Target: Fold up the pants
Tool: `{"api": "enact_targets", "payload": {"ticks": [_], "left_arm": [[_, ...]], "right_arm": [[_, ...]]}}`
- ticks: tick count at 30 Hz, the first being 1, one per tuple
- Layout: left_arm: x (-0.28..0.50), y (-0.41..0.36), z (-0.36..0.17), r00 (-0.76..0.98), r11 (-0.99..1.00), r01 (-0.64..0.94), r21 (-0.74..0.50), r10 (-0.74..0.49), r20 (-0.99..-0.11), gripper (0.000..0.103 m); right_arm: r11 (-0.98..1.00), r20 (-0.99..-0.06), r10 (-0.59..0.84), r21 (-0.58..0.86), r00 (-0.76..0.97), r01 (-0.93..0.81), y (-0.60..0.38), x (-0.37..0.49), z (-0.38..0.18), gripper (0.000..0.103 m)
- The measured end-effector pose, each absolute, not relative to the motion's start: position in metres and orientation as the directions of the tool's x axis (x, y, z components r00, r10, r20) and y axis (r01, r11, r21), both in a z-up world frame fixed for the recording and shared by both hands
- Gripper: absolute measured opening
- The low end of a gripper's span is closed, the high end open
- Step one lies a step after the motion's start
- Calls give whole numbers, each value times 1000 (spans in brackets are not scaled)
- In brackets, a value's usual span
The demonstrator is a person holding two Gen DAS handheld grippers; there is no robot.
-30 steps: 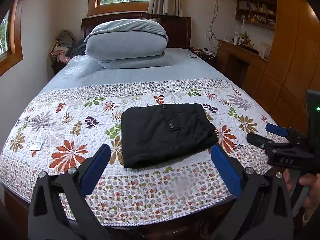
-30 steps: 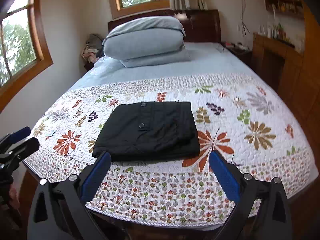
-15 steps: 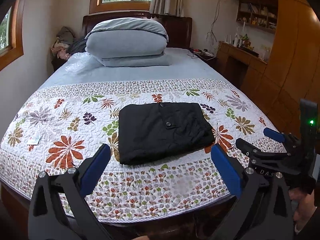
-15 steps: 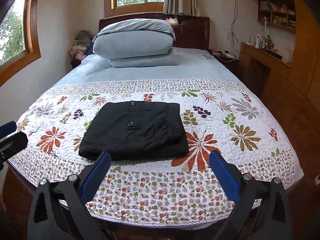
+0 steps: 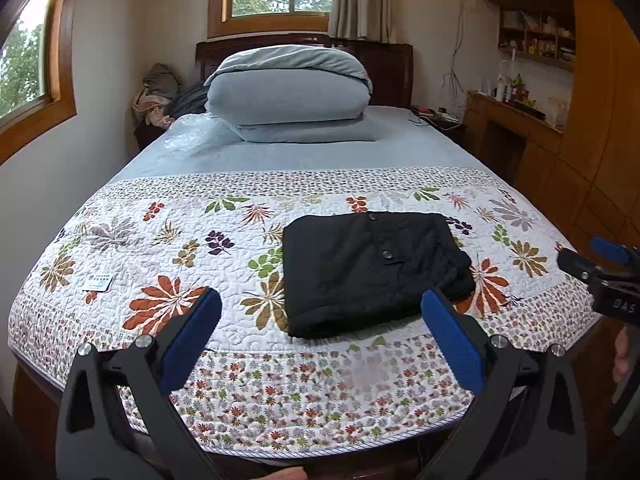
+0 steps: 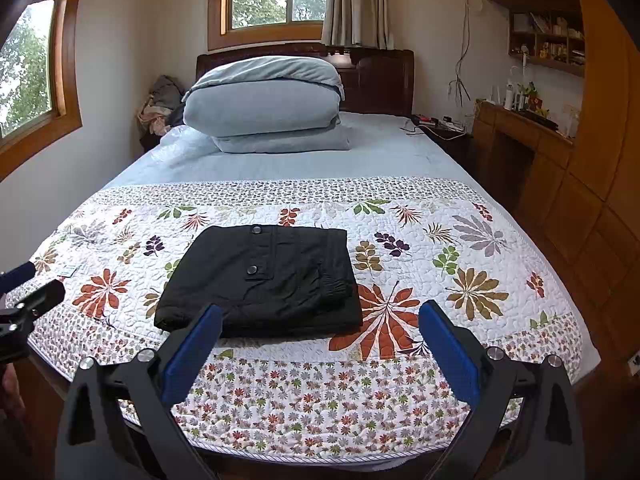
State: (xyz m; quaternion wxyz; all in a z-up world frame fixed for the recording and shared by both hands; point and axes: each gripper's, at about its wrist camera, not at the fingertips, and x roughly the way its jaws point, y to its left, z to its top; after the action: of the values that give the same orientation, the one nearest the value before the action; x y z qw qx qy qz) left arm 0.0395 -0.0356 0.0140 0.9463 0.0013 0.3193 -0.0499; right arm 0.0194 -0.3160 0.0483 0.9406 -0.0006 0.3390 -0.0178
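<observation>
Nearest in the left wrist view, the left tool (image 5: 320,312) is held wide open with nothing between its blue pads (image 5: 192,340). In the right wrist view, the right tool (image 6: 320,324) is also held wide open, and nothing is gripped. Both tools are kept at the near end of the bed (image 5: 280,432), apart from the cloth.

A little farther, the black pants (image 5: 368,268) are seen folded into a neat block. They are laid flat on the flowered quilt (image 5: 168,248), near its middle. Two round buttons (image 6: 252,269) are shown on top.

A small card (image 5: 98,281) is laid on the quilt at the left.

Far away, a folded blue blanket (image 5: 288,88) is stacked on a pillow (image 5: 304,132) by the dark headboard (image 5: 392,76).
</observation>
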Motion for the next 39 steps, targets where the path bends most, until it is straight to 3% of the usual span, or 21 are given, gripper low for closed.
{"api": "enact_targets", "payload": {"ticks": [14, 39], "left_arm": [[49, -13, 4, 785, 995, 46, -86, -90, -613, 100], [47, -19, 2, 786, 994, 86, -62, -106, -609, 100]], "right_arm": [[1000, -640, -20, -17, 768, 12, -310, 17, 45, 99], [1000, -637, -23, -30, 771, 5, -308, 16, 44, 100]]}}
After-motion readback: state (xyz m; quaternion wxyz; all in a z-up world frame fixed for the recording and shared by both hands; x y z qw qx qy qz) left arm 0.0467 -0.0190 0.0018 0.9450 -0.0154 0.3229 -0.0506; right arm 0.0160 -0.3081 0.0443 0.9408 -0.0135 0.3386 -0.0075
